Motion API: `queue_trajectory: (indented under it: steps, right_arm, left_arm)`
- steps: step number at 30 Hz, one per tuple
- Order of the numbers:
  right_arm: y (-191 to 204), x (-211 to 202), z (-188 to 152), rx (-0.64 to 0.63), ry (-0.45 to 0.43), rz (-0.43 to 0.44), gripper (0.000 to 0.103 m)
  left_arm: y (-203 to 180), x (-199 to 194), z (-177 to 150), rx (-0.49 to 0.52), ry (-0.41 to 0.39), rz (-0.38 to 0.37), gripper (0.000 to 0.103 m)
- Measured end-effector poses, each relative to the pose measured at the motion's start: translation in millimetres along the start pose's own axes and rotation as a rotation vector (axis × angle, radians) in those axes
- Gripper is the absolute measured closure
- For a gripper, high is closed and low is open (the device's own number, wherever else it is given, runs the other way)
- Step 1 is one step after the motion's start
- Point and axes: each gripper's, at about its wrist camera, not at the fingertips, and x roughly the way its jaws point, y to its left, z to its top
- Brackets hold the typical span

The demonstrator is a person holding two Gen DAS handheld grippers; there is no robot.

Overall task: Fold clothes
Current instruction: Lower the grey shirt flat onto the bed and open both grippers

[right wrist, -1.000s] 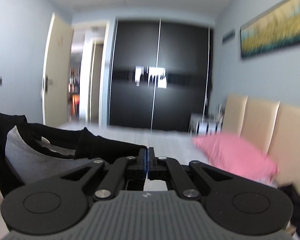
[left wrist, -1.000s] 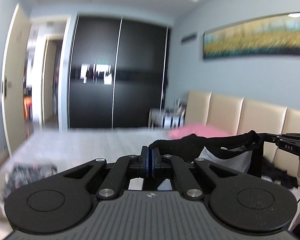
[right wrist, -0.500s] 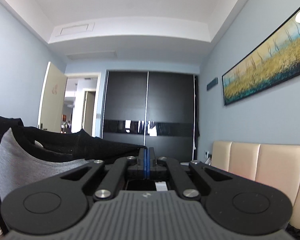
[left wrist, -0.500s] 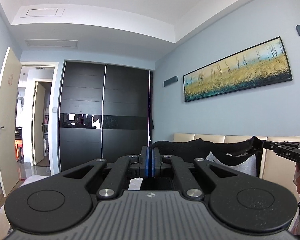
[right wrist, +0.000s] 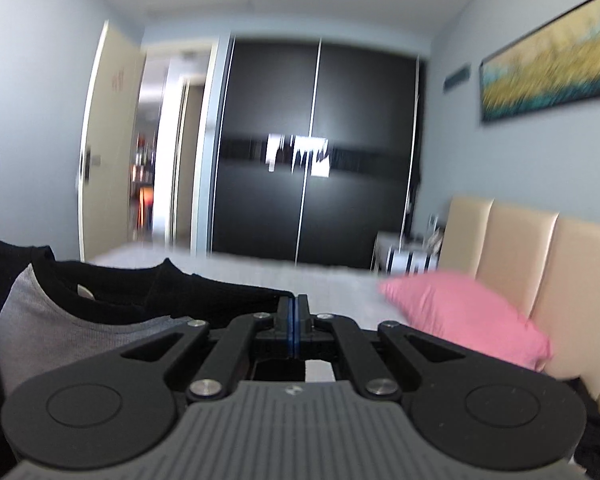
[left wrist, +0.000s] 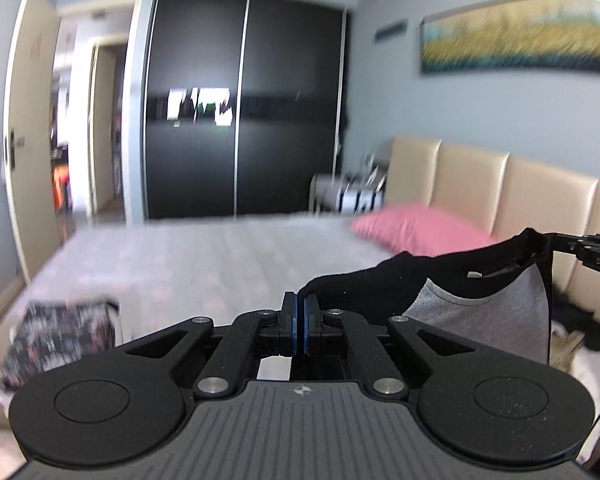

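The black garment (left wrist: 384, 284) is gripped at opposite shoulders by the left gripper (left wrist: 299, 316) and right gripper (right wrist: 291, 316), jaws clamped on fabric. It is held spread above the bed (left wrist: 204, 264), toward 12 o'clock, probably for laying flat.

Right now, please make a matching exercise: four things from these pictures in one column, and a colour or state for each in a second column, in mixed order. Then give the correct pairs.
Things:
1. pillow
2. wardrobe
3. left gripper
4. headboard

Colour or state:
A. beige, padded panels
B. shut on the black shirt
C. pink, lying on the bed
D. black, with sliding doors

Pairs: 1-C, 2-D, 3-B, 4-A
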Motion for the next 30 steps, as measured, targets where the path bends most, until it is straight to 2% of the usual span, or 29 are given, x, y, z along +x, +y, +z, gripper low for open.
queue_trajectory:
  steps: [8, 11, 18, 24, 25, 27, 30]
  right_arm:
    - [0, 148, -61, -0.042, 0.317, 0.058, 0.102]
    - [-1, 193, -82, -0.054, 0.387, 0.062, 0.102]
    - [1, 273, -112, -0.05, 0.477, 0.063, 0.102]
    - [1, 308, -129, -0.012, 0.515, 0.058, 0.099]
    - [0, 312, -130, -0.009, 0.517, 0.047, 0.096]
    - [-3, 317, -132, -0.002, 0.524, 0.027, 0.072]
    - [-12, 314, -135, 0.005, 0.536, 0.016, 0.071]
  left_arm:
    - [41, 117, -53, -0.053, 0.203, 0.042, 0.102]
    - [51, 151, -68, -0.073, 0.248, 0.048, 0.102]
    - [61, 216, -87, -0.094, 0.323, 0.08, 0.102]
    - [68, 248, -97, -0.117, 0.373, 0.109, 0.099]
    - [68, 249, -99, -0.111, 0.379, 0.119, 0.097]
    - [69, 252, -100, -0.11, 0.396, 0.119, 0.089]
    - [72, 245, -103, -0.089, 0.402, 0.125, 0.087]
